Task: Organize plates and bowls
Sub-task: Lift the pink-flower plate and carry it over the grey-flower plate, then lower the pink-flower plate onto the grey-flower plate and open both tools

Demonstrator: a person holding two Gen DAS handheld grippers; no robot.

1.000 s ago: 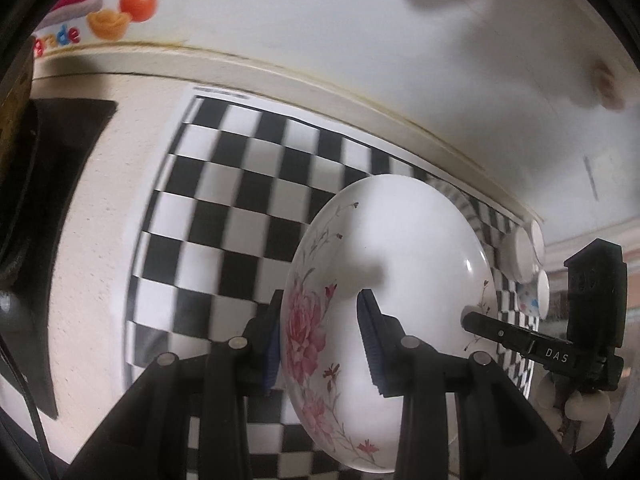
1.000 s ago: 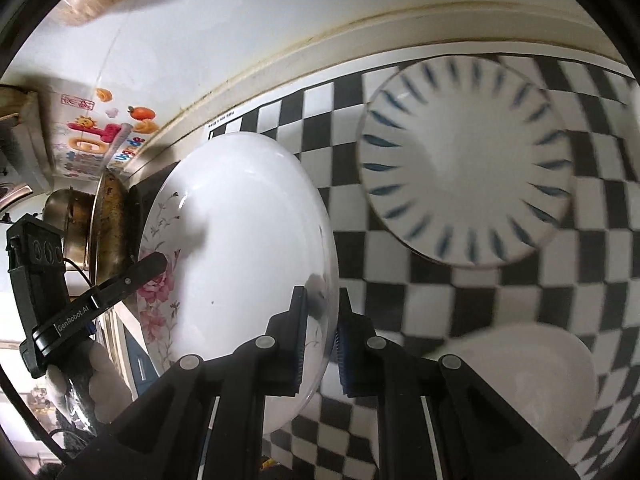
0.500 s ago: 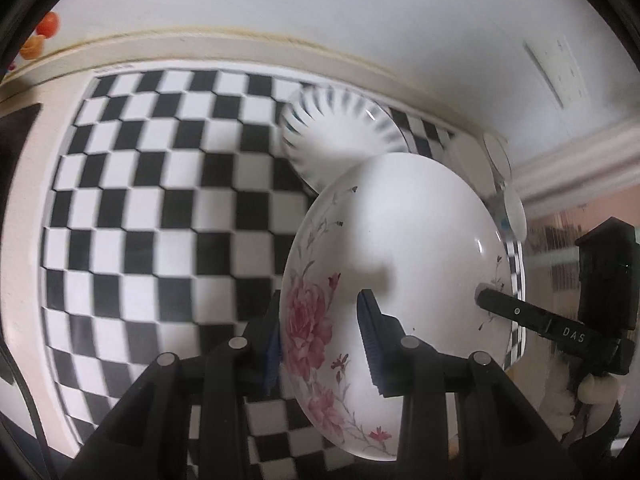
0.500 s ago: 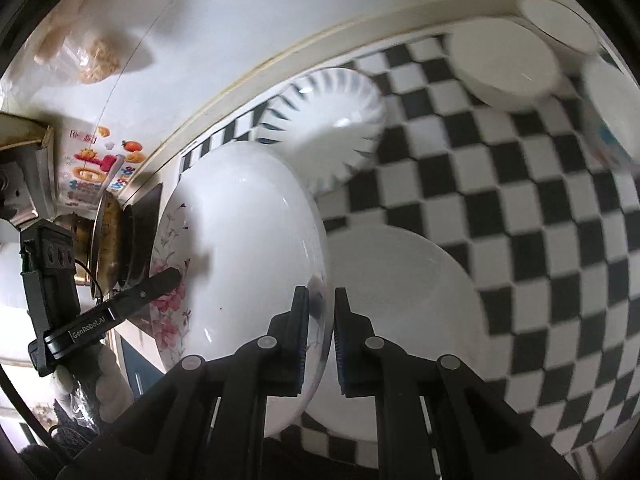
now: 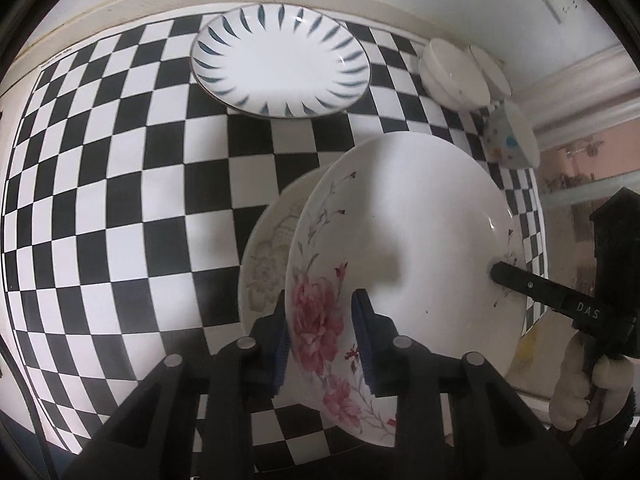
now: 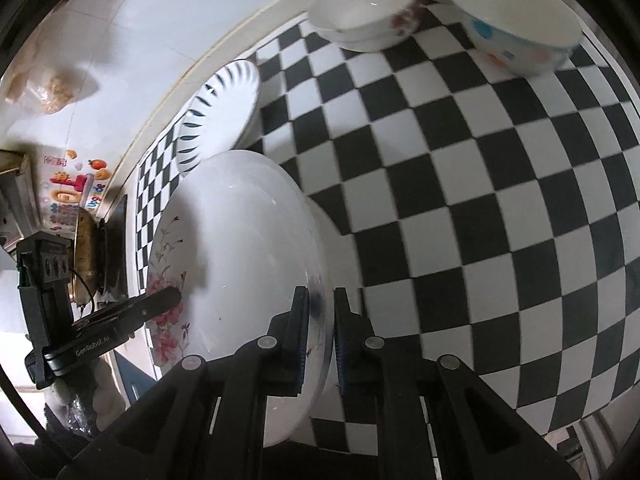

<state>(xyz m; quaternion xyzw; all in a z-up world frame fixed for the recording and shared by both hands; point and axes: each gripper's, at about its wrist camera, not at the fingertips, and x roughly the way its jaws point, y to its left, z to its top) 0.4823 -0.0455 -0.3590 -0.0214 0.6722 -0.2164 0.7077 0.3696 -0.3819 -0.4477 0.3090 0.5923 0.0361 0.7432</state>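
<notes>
Both tools clamp the floral plate (image 5: 408, 248) by opposite rims – left tool (image 5: 322, 336) just tightened, right tool (image 6: 320, 332) pinched tight.

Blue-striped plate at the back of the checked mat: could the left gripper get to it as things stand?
Probably not yet. The left gripper is clamped on the floral plate, with the right gripper on the opposite rim. The mat around the blue-striped plate looks free.
</notes>
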